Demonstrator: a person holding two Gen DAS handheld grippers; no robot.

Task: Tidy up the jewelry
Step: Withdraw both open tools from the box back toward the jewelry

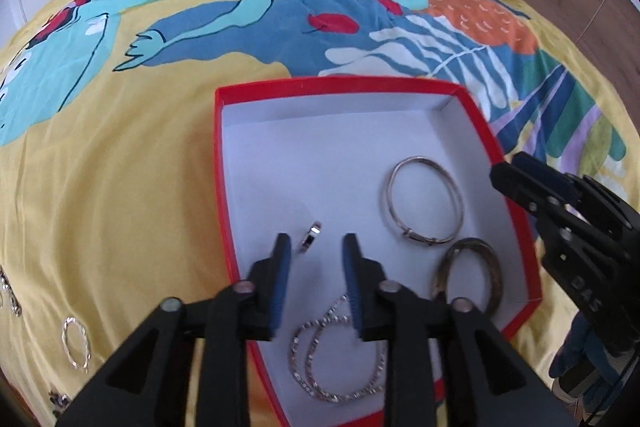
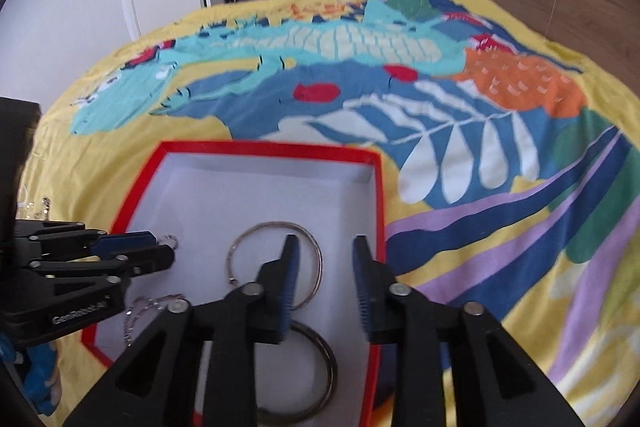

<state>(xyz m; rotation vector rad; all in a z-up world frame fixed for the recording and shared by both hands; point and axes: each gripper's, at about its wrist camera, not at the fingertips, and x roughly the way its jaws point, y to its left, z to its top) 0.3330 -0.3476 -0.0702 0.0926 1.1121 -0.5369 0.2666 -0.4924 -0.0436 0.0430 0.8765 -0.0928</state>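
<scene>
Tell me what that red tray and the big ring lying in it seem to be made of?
The red tray looks like cardboard: thin folded walls, matte white inside, flat red outside. The big ring, a bangle, looks like polished silver-coloured metal, thin and glinting, with a small clasp at its near edge. Whether it is real silver cannot be told.

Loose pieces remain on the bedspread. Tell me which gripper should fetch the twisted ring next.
Left. The twisted ring lies on the bedspread to the left gripper's side, outside the red box; the right gripper hangs over the box's opposite side.
</scene>
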